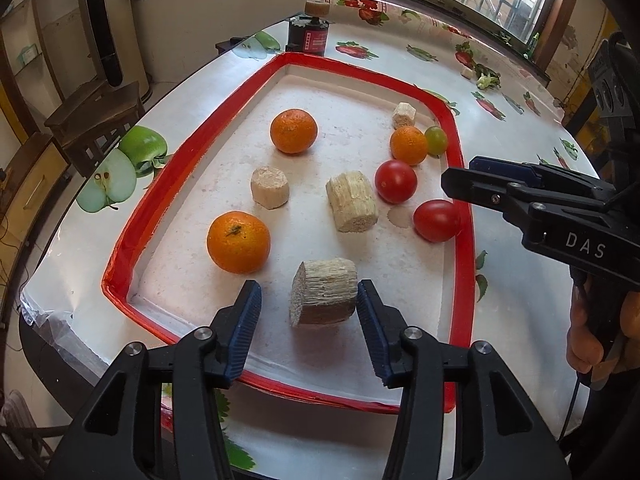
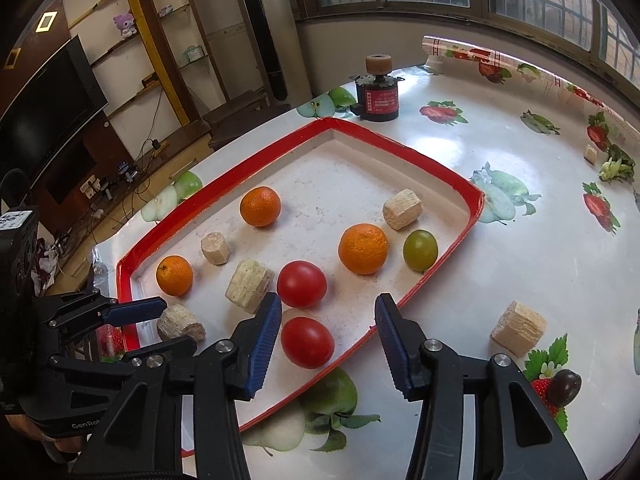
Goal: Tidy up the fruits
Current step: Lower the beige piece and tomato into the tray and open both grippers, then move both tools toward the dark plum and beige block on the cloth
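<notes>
The tablecloth (image 2: 500,152) looks glossy plastic. The tomatoes (image 2: 307,342) are smooth and shiny; the cane pieces (image 1: 324,296) look rough and fibrous.

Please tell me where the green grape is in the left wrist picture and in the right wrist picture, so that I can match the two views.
Left wrist view: the green grape is upper right of centre, at the tray's right rim, beside an orange.
Right wrist view: the green grape is right of centre, near the tray's right rim, beside the same orange.
Shared landmark: the red-edged tray.
</notes>
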Demonstrator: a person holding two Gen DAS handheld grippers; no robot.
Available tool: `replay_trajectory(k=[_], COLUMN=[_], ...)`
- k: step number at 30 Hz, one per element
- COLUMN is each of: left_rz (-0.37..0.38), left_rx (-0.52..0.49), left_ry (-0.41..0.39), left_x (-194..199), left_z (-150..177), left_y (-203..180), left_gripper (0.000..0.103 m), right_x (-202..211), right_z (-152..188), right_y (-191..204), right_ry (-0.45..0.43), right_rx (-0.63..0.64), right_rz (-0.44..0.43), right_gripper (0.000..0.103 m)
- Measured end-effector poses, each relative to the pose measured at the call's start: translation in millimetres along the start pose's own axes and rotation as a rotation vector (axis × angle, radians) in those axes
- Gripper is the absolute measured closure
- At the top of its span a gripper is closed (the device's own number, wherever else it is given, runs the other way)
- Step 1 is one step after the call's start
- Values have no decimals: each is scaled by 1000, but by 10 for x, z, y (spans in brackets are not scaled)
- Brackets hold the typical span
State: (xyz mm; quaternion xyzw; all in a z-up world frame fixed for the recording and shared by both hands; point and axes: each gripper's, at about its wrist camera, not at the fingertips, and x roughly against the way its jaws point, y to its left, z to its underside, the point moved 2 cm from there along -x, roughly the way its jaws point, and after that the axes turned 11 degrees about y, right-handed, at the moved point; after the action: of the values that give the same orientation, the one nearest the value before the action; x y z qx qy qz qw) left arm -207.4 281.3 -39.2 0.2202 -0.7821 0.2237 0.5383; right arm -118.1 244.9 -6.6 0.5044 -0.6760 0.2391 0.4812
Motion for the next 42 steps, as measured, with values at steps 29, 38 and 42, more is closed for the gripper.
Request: replay_trajectory(k=[29, 38, 42], left_rz=[52, 52, 51], left_rx=[-104, -126, -133], left_ry=[-60, -66, -65], left_x=[226, 254, 259], left_z=[-109, -133, -129], left_y=[-623, -740, -775], left_gripper=[52, 52, 52], right_x=[705, 756, 780], right_z=[819, 1004, 1042], right_y=[-982, -1153, -1184], right_ry=[-67, -68, -73], right_rx=[-246, -294, -303], right_rz=[103, 115, 116], right_gripper=[52, 52, 52])
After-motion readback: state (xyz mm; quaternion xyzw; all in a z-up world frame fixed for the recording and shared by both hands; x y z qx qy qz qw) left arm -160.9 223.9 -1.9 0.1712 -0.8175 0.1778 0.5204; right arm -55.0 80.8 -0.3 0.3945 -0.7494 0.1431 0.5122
